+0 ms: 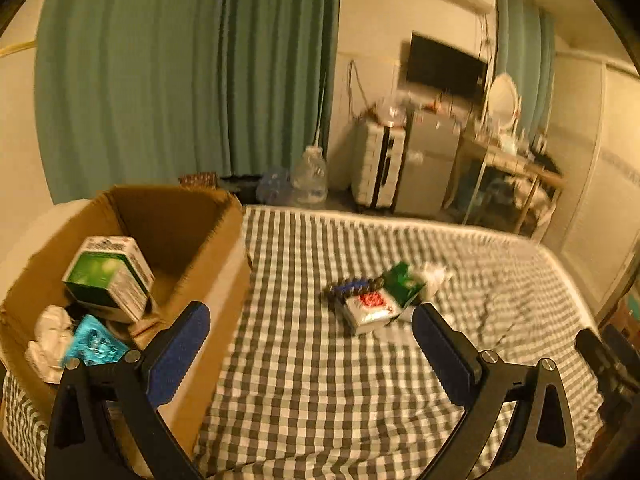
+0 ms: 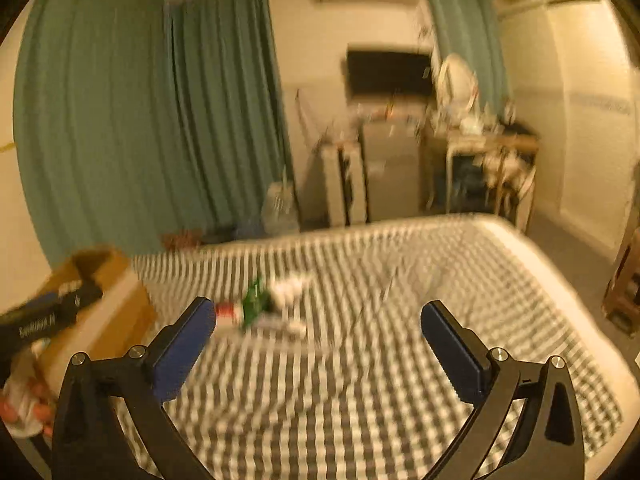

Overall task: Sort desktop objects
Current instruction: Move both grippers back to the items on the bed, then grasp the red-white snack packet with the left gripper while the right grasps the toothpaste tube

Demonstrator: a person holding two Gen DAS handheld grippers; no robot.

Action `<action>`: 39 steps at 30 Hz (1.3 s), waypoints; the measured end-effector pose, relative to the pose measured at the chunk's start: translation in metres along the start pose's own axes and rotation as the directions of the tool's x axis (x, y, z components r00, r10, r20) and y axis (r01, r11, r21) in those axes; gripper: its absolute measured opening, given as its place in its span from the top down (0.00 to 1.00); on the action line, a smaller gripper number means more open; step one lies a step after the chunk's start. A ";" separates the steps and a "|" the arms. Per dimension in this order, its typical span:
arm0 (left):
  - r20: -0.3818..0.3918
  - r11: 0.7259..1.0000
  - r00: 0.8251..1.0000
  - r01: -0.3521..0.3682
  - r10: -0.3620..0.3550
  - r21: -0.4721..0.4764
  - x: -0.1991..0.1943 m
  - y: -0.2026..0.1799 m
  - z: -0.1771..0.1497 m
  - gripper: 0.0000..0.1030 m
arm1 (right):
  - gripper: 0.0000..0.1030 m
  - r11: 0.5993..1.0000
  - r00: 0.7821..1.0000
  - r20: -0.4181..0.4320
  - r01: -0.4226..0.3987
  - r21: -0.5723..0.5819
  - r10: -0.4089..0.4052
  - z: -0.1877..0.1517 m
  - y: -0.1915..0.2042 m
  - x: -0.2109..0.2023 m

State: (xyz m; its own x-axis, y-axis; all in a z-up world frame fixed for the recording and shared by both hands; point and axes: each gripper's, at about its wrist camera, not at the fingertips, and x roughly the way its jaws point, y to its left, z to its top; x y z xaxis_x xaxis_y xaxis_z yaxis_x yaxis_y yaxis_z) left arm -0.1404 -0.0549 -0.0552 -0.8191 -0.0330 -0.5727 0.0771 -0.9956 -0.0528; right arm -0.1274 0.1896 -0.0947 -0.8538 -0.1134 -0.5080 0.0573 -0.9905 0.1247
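Hovering: left gripper (image 1: pixel 310 320) and right gripper (image 2: pixel 318 318) hang over the checked bedsheet (image 1: pixel 360 400), jaws spread wide, nothing between them.
Pile: small packets (image 1: pixel 370 304), one white with red print, one green, lie ahead of the left gripper, near its right finger.
Box: cardboard box (image 1: pixel 188 232) sits to its left, holding a green carton (image 1: pixel 108 276), a blue packet (image 1: pixel 94 344) and crumpled white tissue (image 1: pixel 50 340).
Right view: blurred; same pile (image 2: pixel 260 312) ahead-left.

1. Motion blur smears the right wrist view; the small pile (image 2: pixel 264 308) on the checked cloth (image 2: pixel 360 360) cannot be identified.
2. The cardboard box (image 1: pixel 224 264) hides its lower contents; a blue packet (image 1: pixel 94 342) is blurred.
3. Both frames cut off the gripper bases.
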 end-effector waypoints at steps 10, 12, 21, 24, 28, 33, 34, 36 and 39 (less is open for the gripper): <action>-0.162 0.996 0.986 -0.037 0.050 0.080 0.099 -0.047 -0.022 0.00 | 0.03 0.995 0.985 -0.154 -0.088 -0.047 0.079 -0.009 -0.010 0.080; -0.175 0.996 0.983 -0.035 0.049 0.079 0.115 -0.053 -0.021 0.00 | 0.15 0.991 0.980 -0.177 -0.105 -0.078 0.090 -0.009 -0.007 0.103; -0.272 1.000 0.962 0.007 -0.013 -0.022 0.185 -0.059 -0.018 0.00 | 0.22 0.982 0.966 -0.235 -0.138 -0.128 0.105 -0.018 -0.004 0.152; -0.311 1.000 0.950 0.005 -0.013 -0.027 0.194 -0.053 -0.021 0.03 | 0.22 0.979 0.967 -0.233 -0.138 -0.148 0.101 -0.019 -0.001 0.157; -0.315 1.000 0.949 0.018 -0.023 -0.017 0.187 -0.043 -0.028 0.41 | 0.22 0.977 0.964 -0.244 -0.150 -0.151 0.110 -0.019 0.001 0.168; -0.340 0.996 0.937 0.066 -0.081 -0.055 0.170 -0.018 -0.033 0.48 | 0.22 0.963 0.958 -0.248 -0.195 -0.185 0.146 -0.016 0.017 0.178; -0.349 0.995 0.933 0.072 -0.090 -0.062 0.166 -0.013 -0.035 0.48 | 0.22 0.958 0.952 -0.260 -0.214 -0.194 0.160 -0.016 0.022 0.183; -0.357 0.994 0.928 0.088 -0.107 -0.067 0.160 -0.007 -0.037 0.48 | 0.22 0.946 0.946 -0.281 -0.230 -0.228 0.162 -0.018 0.031 0.191; -0.364 0.992 0.923 0.100 -0.122 -0.079 0.146 -0.001 -0.041 0.48 | 0.57 0.940 0.930 -0.337 -0.236 -0.245 0.145 -0.025 0.039 0.208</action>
State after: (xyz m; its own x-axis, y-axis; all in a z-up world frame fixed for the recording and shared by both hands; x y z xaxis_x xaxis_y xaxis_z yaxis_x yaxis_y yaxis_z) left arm -0.2372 -0.0549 -0.1722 -0.5588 0.1226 -0.8202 0.0398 -0.9839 -0.1742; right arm -0.2900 0.1259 -0.2167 -0.6117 -0.2755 -0.7416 0.3818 -0.9238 0.0283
